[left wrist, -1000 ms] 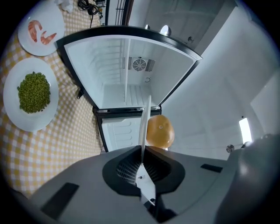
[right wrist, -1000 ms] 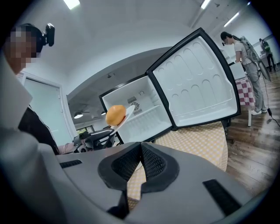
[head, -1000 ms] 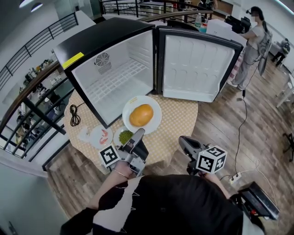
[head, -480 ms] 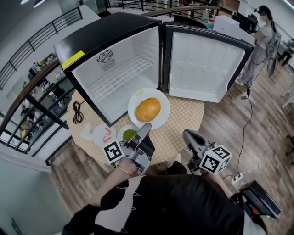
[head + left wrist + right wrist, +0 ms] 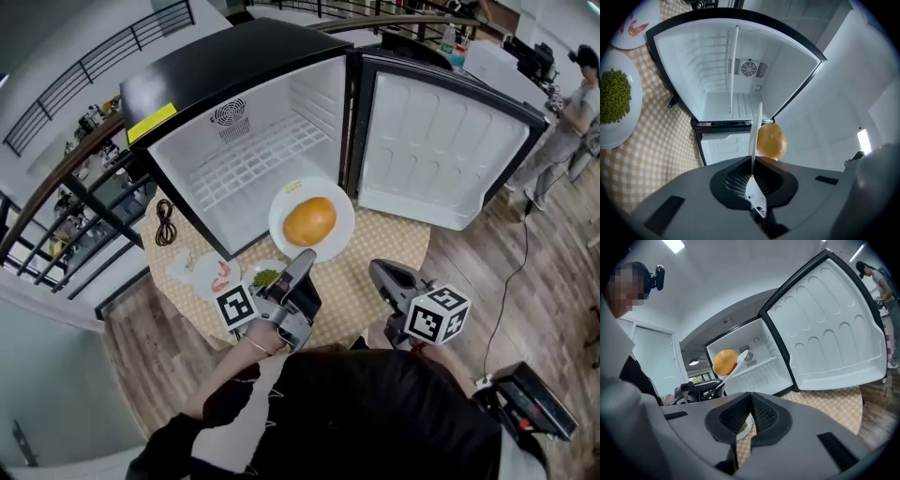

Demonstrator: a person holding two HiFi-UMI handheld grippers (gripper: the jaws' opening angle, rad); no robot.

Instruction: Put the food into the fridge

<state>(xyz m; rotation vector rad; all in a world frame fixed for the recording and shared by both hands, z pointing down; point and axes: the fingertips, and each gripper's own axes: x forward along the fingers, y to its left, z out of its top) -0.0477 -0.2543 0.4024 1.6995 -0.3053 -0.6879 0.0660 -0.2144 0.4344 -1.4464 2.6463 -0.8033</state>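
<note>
1. Since a second ago, the white plate (image 5: 334, 246) bearing the round orange food (image 5: 309, 221) has drawn closer to the open fridge (image 5: 246, 164). Its far rim now sits against the lower front edge, by the hinge of the door (image 5: 441, 150).
2. The left gripper (image 5: 306, 257) has moved forward with it. In the left gripper view its jaws are clamped on the plate's near rim, with the plate seen edge-on between them and the food just beyond.
3. The right gripper (image 5: 378, 272) hangs back over the near side of the table (image 5: 375, 246), as it did before. Its jaws are closed together with nothing between them.
4. The dish of green beans (image 5: 265, 277) and the prawn plate (image 5: 217, 274) remain on the table at the left.
5. Judgement: the carry is under way, but the plate has not reached the wire shelf (image 5: 255, 159), which is bare. One-sided rim grip: the plate may tip and the round food roll off.
</note>
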